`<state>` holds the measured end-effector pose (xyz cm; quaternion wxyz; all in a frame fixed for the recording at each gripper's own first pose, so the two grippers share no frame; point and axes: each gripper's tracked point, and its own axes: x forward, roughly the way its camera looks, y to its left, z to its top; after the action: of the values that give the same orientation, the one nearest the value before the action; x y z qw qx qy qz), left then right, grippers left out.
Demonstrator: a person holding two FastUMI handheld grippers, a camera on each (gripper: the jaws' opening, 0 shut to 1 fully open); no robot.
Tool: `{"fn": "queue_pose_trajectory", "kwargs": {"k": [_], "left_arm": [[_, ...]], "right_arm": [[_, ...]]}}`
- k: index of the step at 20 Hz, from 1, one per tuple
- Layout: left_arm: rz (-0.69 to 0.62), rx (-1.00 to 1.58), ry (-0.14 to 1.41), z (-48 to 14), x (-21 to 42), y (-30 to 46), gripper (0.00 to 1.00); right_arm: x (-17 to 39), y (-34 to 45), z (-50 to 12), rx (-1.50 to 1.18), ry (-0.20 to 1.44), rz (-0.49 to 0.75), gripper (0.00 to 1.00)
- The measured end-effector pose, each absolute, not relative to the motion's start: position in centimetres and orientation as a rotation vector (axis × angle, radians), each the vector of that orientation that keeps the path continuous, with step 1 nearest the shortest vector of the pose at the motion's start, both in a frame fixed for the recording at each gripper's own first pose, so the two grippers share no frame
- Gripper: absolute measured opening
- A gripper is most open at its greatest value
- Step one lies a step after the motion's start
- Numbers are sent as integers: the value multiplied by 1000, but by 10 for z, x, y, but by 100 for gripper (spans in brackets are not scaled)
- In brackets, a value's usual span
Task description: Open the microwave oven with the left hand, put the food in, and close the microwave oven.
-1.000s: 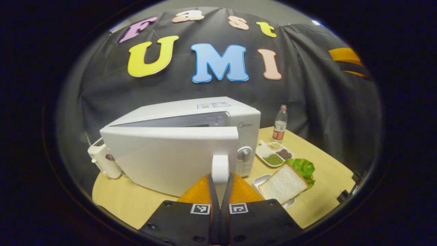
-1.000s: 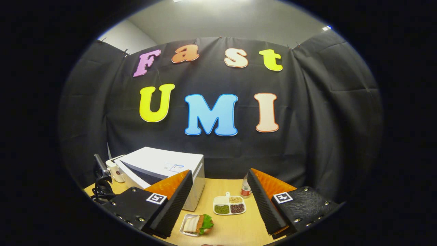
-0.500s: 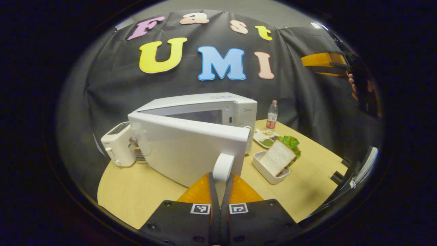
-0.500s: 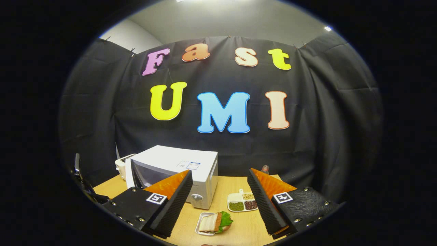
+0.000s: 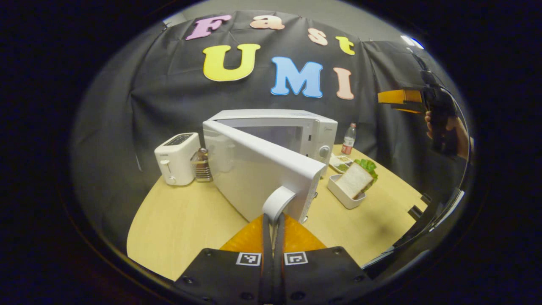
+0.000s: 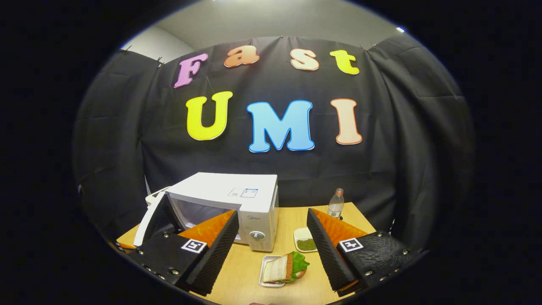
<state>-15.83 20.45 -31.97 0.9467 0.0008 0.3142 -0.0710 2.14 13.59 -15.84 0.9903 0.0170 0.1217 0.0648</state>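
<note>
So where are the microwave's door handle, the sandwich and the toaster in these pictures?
door handle [image 5: 277,200]: left gripper view, on its curved white grip.
sandwich [image 6: 277,269]: right gripper view, on the bread slice's face.
toaster [image 5: 175,160]: left gripper view, on its white front side.

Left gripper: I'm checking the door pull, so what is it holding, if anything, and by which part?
The left gripper is shut on the microwave door, gripping its handle. The right gripper is open, holding nothing.
</note>
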Motion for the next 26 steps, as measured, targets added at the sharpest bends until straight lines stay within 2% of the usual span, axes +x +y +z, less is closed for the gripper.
{"fn": "queue_pose_trajectory", "kwargs": {"k": [7, 18, 21, 23, 26], "left_arm": [[-56, 10, 633, -312, -180, 258, 6], [32, 6, 594, -310, -194, 337, 7], [65, 3, 589, -310, -197, 358, 5], [96, -6, 584, -309, -199, 369, 7], [138, -35, 542, -290, -199, 382, 4]], "right_arm": [[39, 110, -230, 27, 390, 68, 98], [27, 81, -359, -53, 708, 94, 98], [22, 73, -384, -19, 773, 62, 98], [23, 74, -391, 20, 786, 66, 98], [26, 78, -398, 81, 808, 71, 98]]}}
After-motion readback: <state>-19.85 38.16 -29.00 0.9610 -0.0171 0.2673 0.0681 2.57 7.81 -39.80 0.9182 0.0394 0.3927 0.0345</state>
